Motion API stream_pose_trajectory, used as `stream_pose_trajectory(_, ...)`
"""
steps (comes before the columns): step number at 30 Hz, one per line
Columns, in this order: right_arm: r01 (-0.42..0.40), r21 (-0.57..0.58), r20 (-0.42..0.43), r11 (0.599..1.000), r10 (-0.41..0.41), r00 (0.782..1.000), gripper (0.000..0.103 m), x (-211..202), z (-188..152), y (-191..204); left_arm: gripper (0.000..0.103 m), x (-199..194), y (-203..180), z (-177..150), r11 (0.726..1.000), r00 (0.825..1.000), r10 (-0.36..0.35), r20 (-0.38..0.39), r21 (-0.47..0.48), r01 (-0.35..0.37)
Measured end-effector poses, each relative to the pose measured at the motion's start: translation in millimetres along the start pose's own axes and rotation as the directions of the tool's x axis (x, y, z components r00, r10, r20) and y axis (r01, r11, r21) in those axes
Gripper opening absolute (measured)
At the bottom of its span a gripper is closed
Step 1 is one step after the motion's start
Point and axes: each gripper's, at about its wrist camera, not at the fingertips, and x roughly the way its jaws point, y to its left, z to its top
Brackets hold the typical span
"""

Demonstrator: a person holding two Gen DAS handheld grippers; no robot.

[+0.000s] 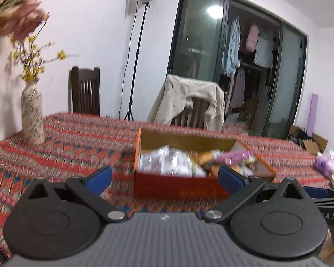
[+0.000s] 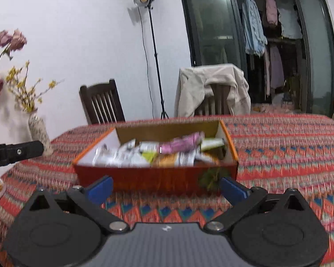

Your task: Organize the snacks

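An open red-orange cardboard box [image 1: 178, 187] sits on the patterned tablecloth and holds several snack packets [image 1: 167, 162], among them a pink-purple one [image 1: 231, 156]. The box also shows in the right wrist view [image 2: 155, 178] with the packets [image 2: 131, 158] and the pink one [image 2: 180, 144] on top. My left gripper [image 1: 164, 176] is open and empty, just in front of the box. My right gripper [image 2: 165, 188] is open and empty, close to the box's near wall. A purple packet [image 1: 326, 164] lies on the table at the right.
A speckled vase with flowers [image 1: 32, 115] stands at the table's left, also in the right wrist view [image 2: 41, 133]. Two chairs [image 2: 102, 103] stand behind the table, one draped with a beige jacket [image 2: 211, 89]. A light stand [image 2: 153, 55] is by the wall. The other gripper's body [image 2: 15, 151] shows at left.
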Motion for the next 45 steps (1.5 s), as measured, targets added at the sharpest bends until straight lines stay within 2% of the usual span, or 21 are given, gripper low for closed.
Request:
stream_pose_trajectory(9, 0.037, 0.027, -0.089, 0.999, -0.034, 0.995, 0.103, -13.1, -38.2, -2.3, 0.103, -12.4, 8.0, -40.2, 1.000, 0.994, -0.002, -0.111, 0.002, 0.002)
stream_pose_trajectory(13, 0.049, 0.035, -0.103, 0.998, -0.045, 0.994, 0.103, -15.7, -43.0, -2.2, 0.103, -14.6, 7.3, -50.1, 1.000, 0.990, -0.002, -0.143, 0.011, 0.003)
stream_pose_trajectory(45, 0.055, 0.026, -0.099, 0.998, -0.052, 0.994, 0.103, -26.3, -46.5, 1.7, 0.103, -22.8, 5.2, -52.5, 1.000, 0.991, -0.010, -0.134, 0.022, 0.013)
